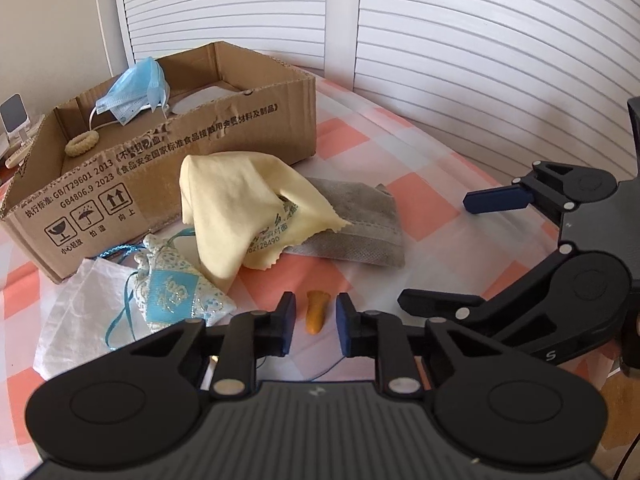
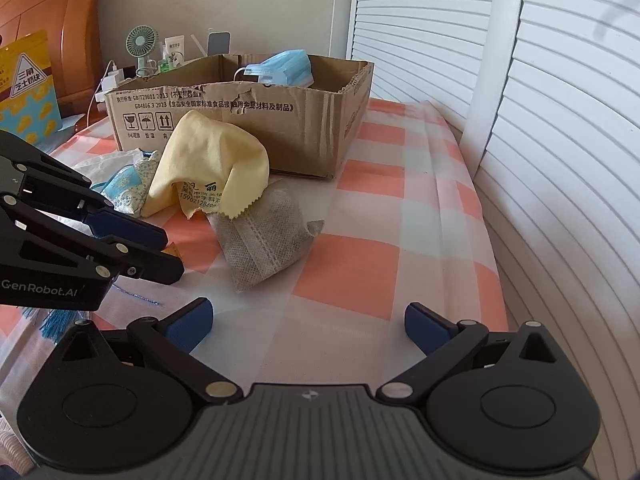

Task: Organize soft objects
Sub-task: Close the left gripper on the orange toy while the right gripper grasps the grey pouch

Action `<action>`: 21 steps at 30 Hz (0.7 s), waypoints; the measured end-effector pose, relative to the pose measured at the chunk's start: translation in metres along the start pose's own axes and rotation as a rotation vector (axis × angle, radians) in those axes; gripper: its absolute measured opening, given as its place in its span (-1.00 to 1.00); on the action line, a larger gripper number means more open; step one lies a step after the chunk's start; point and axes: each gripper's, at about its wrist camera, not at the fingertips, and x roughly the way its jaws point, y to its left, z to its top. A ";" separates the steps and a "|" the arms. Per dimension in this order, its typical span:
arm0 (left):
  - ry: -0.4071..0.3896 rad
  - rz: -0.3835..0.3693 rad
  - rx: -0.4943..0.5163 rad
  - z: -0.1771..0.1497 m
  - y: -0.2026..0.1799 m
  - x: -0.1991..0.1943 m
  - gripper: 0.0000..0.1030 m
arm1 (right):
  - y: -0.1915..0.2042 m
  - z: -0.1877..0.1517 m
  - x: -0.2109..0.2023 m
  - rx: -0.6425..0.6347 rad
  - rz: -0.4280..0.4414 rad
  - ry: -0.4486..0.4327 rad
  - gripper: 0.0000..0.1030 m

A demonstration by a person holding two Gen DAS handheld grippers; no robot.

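My left gripper (image 1: 315,326) is open, its pads on either side of a small orange finger cot (image 1: 316,310) lying on the checked cloth, not closed on it. A yellow cleaning cloth (image 1: 236,204) is draped over a grey fabric pouch (image 1: 356,228). A blue embroidered sachet (image 1: 176,292) lies left of the gripper on a white bag (image 1: 76,312). The cardboard box (image 1: 192,140) behind holds a blue face mask (image 1: 136,92) and a cream hair tie (image 1: 82,144). My right gripper (image 2: 308,324) is open and empty, short of the grey pouch (image 2: 264,240).
The bed has an orange and white checked cover (image 2: 360,264), with white louvred doors (image 2: 540,120) along its right side. A bedside table with a small fan (image 2: 140,48) and bottles stands behind the box. A yellow packet (image 2: 28,88) is at far left.
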 end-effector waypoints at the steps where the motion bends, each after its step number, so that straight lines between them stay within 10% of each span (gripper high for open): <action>1: -0.001 -0.005 -0.001 0.000 0.000 0.000 -0.77 | 0.000 0.000 0.000 0.000 0.001 -0.001 1.00; 21: -0.027 -0.030 -0.009 -0.003 0.013 -0.025 -0.84 | 0.007 0.026 0.017 -0.170 0.089 0.039 1.00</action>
